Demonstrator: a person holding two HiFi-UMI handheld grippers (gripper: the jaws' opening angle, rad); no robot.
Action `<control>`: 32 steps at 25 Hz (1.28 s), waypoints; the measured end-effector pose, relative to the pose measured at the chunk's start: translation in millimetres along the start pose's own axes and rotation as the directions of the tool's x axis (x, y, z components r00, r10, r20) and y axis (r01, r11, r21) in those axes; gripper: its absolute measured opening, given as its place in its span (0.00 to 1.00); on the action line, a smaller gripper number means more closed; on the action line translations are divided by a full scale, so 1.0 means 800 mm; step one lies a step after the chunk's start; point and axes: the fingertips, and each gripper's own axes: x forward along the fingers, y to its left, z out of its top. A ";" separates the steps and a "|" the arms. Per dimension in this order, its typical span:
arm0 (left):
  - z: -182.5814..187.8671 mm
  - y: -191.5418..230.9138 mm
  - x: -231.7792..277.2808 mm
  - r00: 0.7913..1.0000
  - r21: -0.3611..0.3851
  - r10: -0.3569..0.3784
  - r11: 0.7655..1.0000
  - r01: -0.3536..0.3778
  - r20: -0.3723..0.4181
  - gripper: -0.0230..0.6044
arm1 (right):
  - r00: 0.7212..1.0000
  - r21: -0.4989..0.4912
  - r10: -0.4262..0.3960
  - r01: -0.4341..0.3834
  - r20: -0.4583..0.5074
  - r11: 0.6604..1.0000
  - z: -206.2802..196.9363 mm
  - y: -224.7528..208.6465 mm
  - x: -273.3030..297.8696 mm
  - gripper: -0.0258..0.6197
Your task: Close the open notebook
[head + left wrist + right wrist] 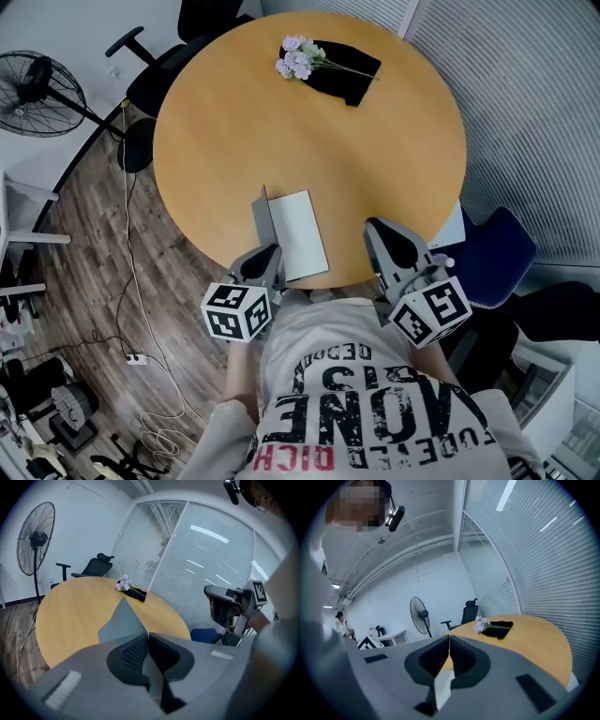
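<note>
The notebook (302, 234) lies open at the near edge of the round wooden table (225, 131), white page up. Its grey cover (262, 217) stands raised along the left side and shows as a grey wedge (123, 620) in the left gripper view. My left gripper (273, 250) sits just short of the notebook's near left corner, jaws shut with nothing between them (148, 637). My right gripper (373, 228) hovers at the table edge to the right of the notebook, apart from it, jaws also shut and empty (449, 639).
A bunch of pale flowers (298, 58) lies on a black cloth (349, 71) at the table's far side. A black office chair (159, 66) and a standing fan (37, 89) are at the left, a blue chair (497, 255) at the right. Cables run over the floor (131, 309).
</note>
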 end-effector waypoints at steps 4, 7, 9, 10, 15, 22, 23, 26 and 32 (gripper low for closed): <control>0.000 -0.003 0.004 1.000 0.005 -0.005 1.000 0.005 -0.009 0.07 | 1.000 0.002 -0.005 0.005 0.001 1.000 0.002 -0.002 -0.002 0.06; -0.001 -0.006 0.008 1.000 0.009 -0.009 1.000 0.009 -0.015 0.07 | 1.000 0.004 -0.008 0.008 0.002 1.000 0.002 -0.004 -0.005 0.06; -0.002 -0.008 0.011 1.000 0.009 -0.014 1.000 0.014 -0.017 0.07 | 1.000 0.004 -0.010 0.010 0.002 1.000 0.001 -0.006 -0.006 0.06; -0.003 -0.008 0.013 1.000 0.007 -0.016 1.000 0.016 -0.017 0.07 | 1.000 0.005 -0.011 0.010 0.002 1.000 0.001 -0.006 -0.007 0.06; -0.007 -0.013 0.020 0.999 -0.011 -0.030 1.000 0.030 -0.017 0.07 | 1.000 0.009 -0.018 0.018 0.002 1.000 -0.001 -0.008 -0.012 0.06; -0.011 -0.018 0.029 1.000 0.004 -0.023 1.000 0.023 -0.017 0.07 | 0.999 0.009 -0.032 0.032 0.003 0.999 -0.003 -0.010 -0.020 0.06; -0.011 -0.019 0.030 1.000 0.006 -0.021 1.000 0.021 -0.018 0.07 | 0.999 0.009 -0.033 0.033 0.003 0.999 -0.003 -0.010 -0.021 0.06; -0.012 -0.022 0.035 1.000 0.006 -0.020 1.000 0.021 -0.020 0.07 | 0.999 0.008 -0.036 0.036 0.004 0.999 -0.002 -0.010 -0.024 0.06; -0.017 -0.024 0.045 0.999 0.012 -0.021 1.000 0.021 -0.027 0.07 | 0.999 0.018 -0.049 0.049 0.006 0.999 -0.007 -0.010 -0.028 0.06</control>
